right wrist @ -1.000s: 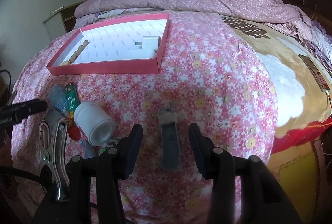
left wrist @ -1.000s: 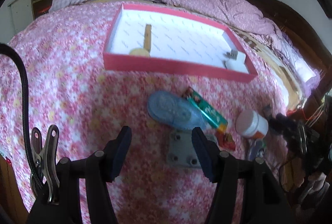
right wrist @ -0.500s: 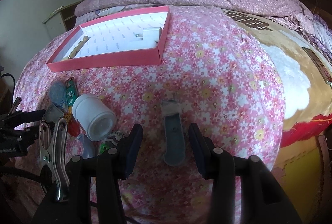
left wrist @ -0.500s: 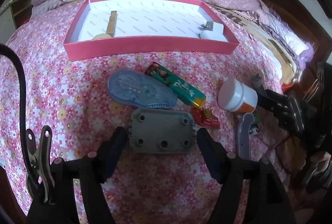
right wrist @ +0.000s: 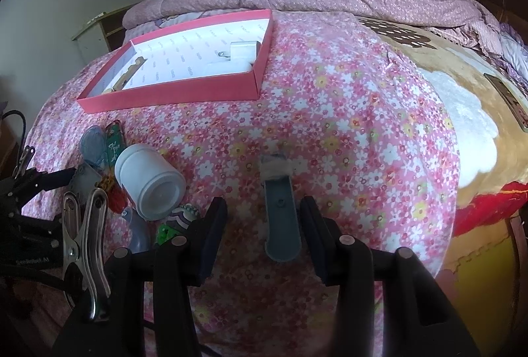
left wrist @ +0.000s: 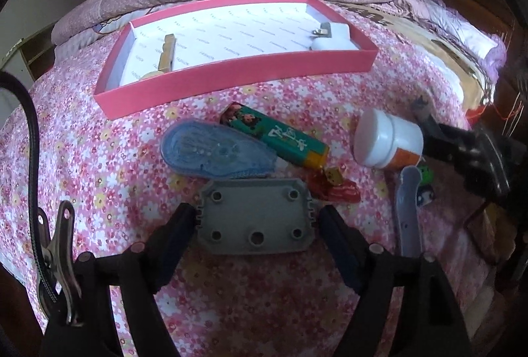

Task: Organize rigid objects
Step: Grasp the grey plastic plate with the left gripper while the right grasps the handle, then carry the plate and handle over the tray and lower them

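Left wrist view: we see the left gripper (left wrist: 254,221) spread wide, its two fingers flanking the short ends of a grey plastic block (left wrist: 254,218) lying flat on the floral bedspread (left wrist: 99,165). The pads sit just beside or against the block's ends; we cannot tell whether they press on it. Just beyond the block lie a blue tape dispenser (left wrist: 214,152) and a green lighter (left wrist: 280,137), the two touching. Right of these, a white jar (left wrist: 386,142) lies on its side. A red wrapper (left wrist: 336,188) sits between block and jar.

Far side: a pink tray (left wrist: 231,76) holding a wooden piece (left wrist: 166,51) at its left and a white charger (left wrist: 330,36) at its right corner.

Right wrist view: we note the right gripper (right wrist: 260,231) open, fingers on either side of a grey-blue handle (right wrist: 280,221) that lies lengthwise between them. The right finger is close against it, the left stands apart; nothing is held. The jar (right wrist: 151,182) lies left of the gripper, with a small patterned egg-like toy (right wrist: 183,215) just near of it.
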{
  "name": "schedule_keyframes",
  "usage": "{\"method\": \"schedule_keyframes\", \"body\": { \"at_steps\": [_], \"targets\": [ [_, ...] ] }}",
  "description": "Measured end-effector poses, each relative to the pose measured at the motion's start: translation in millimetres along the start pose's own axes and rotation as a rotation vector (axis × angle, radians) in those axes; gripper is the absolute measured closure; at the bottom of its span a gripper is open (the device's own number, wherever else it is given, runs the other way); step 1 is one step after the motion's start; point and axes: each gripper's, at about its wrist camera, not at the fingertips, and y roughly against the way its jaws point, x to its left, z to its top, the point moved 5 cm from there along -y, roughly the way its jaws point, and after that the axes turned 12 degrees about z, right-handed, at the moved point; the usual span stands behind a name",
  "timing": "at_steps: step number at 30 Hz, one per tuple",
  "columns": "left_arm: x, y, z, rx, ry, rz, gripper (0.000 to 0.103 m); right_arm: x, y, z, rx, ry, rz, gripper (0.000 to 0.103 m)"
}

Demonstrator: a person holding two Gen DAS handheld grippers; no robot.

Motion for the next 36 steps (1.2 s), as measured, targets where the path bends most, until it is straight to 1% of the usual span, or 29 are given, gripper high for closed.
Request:
{"method": "schedule_keyframes", "body": {
  "at_steps": [8,10,12,13,14,18,21,29,36],
  "targets": [
    [-2,0,0,0.002,0.0,0.014,0.021,4,-1,-2,-0.015,0.028,-0.023,0.056],
    [-1,1,0,-0.001,0.006,0.016,0.024,6,0,-3,-0.022,0.034,-0.02,0.064],
    [2,2,-1,-0.006,0.018,0.019,0.029,7,0,-3,-0.027,0.032,-0.011,0.075],
    [4,2,-1,-0.006,0.026,0.012,0.029,7,0,-4,-0.029,0.031,-0.007,0.077],
    [5,3,-1,-0.007,0.032,0.003,0.029,8,0,-4,-0.03,0.029,0.0,0.082],
    [8,5,-2,-0.009,0.043,-0.014,0.03,11,0,-4,-0.031,0.033,0.007,0.082],
    [13,8,-1,-0.012,0.072,-0.033,0.03,14,2,-3,-0.032,0.032,0.029,0.082],
    [35,15,7,-0.039,0.131,-0.01,0.03,20,1,2,-0.018,0.029,0.072,0.082],
    [49,16,26,-0.061,0.161,-0.006,0.029,18,0,17,-0.002,0.025,0.095,0.082]
  ]
}}
